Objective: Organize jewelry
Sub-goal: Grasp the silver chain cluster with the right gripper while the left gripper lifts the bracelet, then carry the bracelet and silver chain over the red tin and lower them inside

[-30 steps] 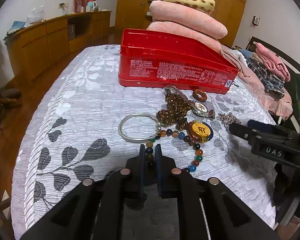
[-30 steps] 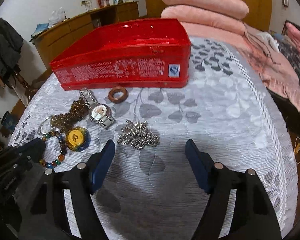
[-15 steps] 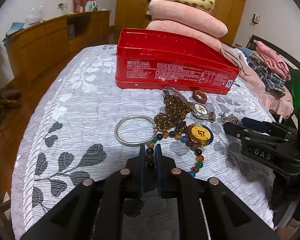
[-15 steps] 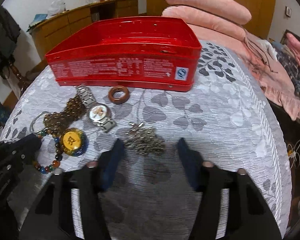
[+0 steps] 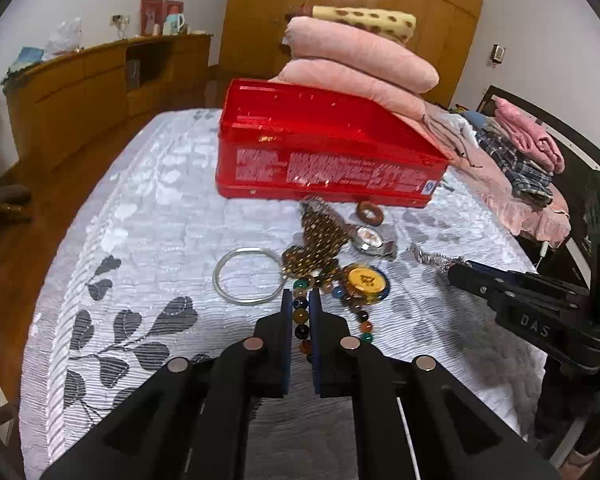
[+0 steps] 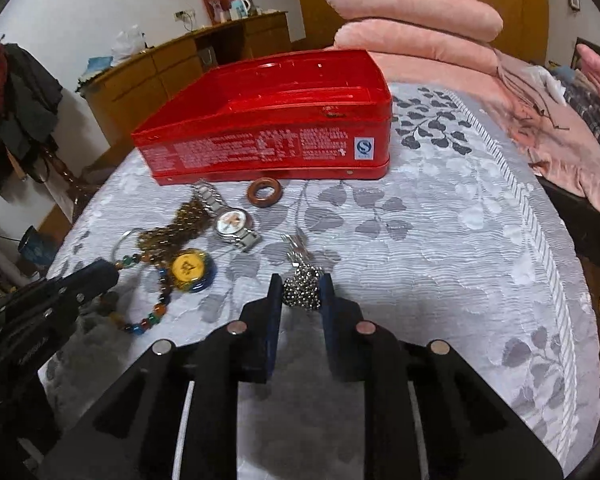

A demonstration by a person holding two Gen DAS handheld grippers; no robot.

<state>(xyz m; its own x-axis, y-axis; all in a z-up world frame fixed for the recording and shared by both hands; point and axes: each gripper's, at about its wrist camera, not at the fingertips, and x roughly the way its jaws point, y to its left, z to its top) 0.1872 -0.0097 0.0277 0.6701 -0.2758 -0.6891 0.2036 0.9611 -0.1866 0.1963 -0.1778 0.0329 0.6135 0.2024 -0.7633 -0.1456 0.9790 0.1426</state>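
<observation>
My left gripper (image 5: 300, 300) is shut on the multicoloured bead bracelet (image 5: 365, 325), which lies on the bedspread with its yellow pendant (image 5: 367, 280). My right gripper (image 6: 300, 284) is closing, and the bunched silver ball chain (image 6: 302, 290) sits between its pads, touching both. An open red tin (image 6: 268, 136) stands behind the jewelry. In front of the tin lie a wooden ring (image 6: 265, 193), a wristwatch (image 6: 232, 224), a brown bead strand (image 5: 320, 240) and a silver bangle (image 5: 248, 276).
Everything rests on a grey-white floral bedspread (image 6: 440, 260). Folded pink bedding (image 5: 360, 52) is stacked behind the tin, with more clothes on the right. A wooden sideboard (image 5: 80, 88) runs along the left wall. The bed's edge drops to a wooden floor on the left.
The right gripper's jaws have come together from wide apart onto the silver ball chain. The left gripper has stayed shut on the bracelet and kept its place.
</observation>
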